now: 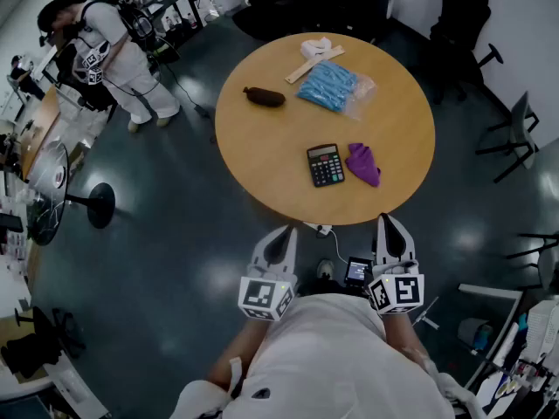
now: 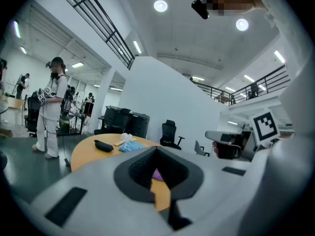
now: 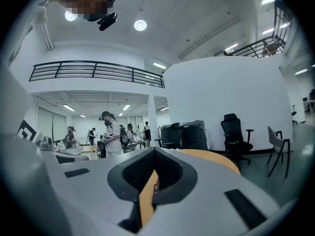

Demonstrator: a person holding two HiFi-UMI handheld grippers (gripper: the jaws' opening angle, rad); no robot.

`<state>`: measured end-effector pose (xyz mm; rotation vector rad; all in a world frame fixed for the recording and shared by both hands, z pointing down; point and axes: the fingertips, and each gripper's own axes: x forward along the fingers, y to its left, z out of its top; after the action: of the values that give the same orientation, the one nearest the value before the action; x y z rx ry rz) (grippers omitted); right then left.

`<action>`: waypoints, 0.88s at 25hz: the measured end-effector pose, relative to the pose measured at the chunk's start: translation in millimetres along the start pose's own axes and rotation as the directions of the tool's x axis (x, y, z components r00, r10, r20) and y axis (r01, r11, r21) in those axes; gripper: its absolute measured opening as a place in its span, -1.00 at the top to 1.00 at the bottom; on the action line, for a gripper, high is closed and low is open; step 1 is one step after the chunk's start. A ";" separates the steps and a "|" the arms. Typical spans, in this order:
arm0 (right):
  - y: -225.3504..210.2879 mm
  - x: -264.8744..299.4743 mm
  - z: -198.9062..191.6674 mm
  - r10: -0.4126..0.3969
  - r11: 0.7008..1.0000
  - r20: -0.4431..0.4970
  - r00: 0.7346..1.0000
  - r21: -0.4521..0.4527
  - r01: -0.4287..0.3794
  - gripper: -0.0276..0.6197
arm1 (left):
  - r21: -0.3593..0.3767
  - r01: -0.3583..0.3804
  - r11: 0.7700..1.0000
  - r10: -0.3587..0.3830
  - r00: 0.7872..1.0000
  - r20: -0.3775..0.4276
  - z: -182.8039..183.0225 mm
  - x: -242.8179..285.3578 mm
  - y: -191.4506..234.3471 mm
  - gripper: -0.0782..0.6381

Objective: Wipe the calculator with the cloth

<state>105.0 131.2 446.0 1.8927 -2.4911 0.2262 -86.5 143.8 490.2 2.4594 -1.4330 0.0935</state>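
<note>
A black calculator (image 1: 325,165) lies on the round wooden table (image 1: 262,147), near its front edge. A crumpled purple cloth (image 1: 363,163) sits right beside it, to the right. My left gripper (image 1: 279,239) and right gripper (image 1: 391,231) are held close to my body, just short of the table's near rim, both shut and empty. In the left gripper view the purple cloth (image 2: 156,174) peeks through the notch between the closed jaws, with the table (image 2: 93,154) beyond. The right gripper view shows only the table's edge (image 3: 216,157) past its closed jaws.
Farther back on the table lie a dark brown pouch (image 1: 265,97), a blue packet in clear plastic (image 1: 333,86), a flat wooden stick (image 1: 313,65) and a white crumpled item (image 1: 315,47). A person (image 1: 105,55) stands at the left; black office chairs (image 1: 463,20) ring the table.
</note>
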 end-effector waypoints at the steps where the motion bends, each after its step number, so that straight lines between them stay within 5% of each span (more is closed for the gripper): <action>1: -1.4 0.1 0.1 0.002 1.000 -0.002 1.000 0.000 -0.002 0.87 | -0.010 0.002 1.000 -0.002 1.000 -0.001 -0.4 1.3 -1.8 0.76; 14: -30.8 20.9 -10.0 0.085 0.996 -0.019 0.996 -0.023 -0.085 0.87 | -0.040 -0.030 0.999 0.030 0.999 -0.016 -15.4 40.3 -20.5 0.76; 22: -34.3 58.9 -15.1 0.092 0.996 -0.018 0.996 0.015 -0.092 0.87 | -0.013 -0.012 1.000 0.011 0.998 -0.066 -11.7 73.5 10.2 0.76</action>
<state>120.7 67.6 470.1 1.7735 -2.5737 0.2617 -57.3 80.6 518.4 2.4146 -1.4154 0.1660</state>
